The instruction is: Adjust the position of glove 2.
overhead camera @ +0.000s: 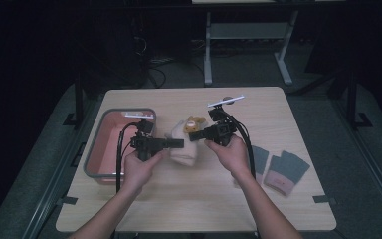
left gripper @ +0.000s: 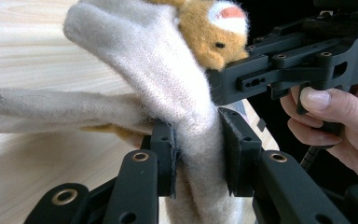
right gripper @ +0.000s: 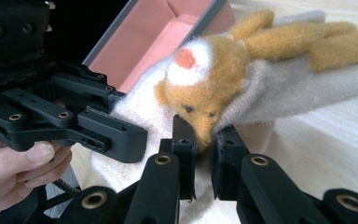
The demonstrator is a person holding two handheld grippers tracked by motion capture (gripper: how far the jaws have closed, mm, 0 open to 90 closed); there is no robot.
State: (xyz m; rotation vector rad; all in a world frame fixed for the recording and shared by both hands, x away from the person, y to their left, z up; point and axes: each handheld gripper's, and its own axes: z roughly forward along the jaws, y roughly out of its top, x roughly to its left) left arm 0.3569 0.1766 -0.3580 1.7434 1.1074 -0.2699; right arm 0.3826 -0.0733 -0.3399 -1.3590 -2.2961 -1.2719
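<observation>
A cream woolly glove (overhead camera: 184,155) with a brown plush animal (overhead camera: 195,122) sewn on it hangs between both grippers over the middle of the table. In the left gripper view my left gripper (left gripper: 196,154) is shut on the cream fabric (left gripper: 186,93), pads pressed on both sides, and the glove's fingers (left gripper: 51,105) trail off to the left. My right gripper (right gripper: 205,151) is shut on the glove's cream edge just under the animal's snout (right gripper: 200,98). The two grippers (overhead camera: 179,144) (overhead camera: 193,135) point at each other, tips almost touching.
A grey bin with a pink inside (overhead camera: 92,149) stands at the table's left, close behind the left gripper. Two grey and pink gloves (overhead camera: 288,172) (overhead camera: 259,160) lie flat at the right. Bare wooden tabletop (overhead camera: 189,199) lies in front of the hands.
</observation>
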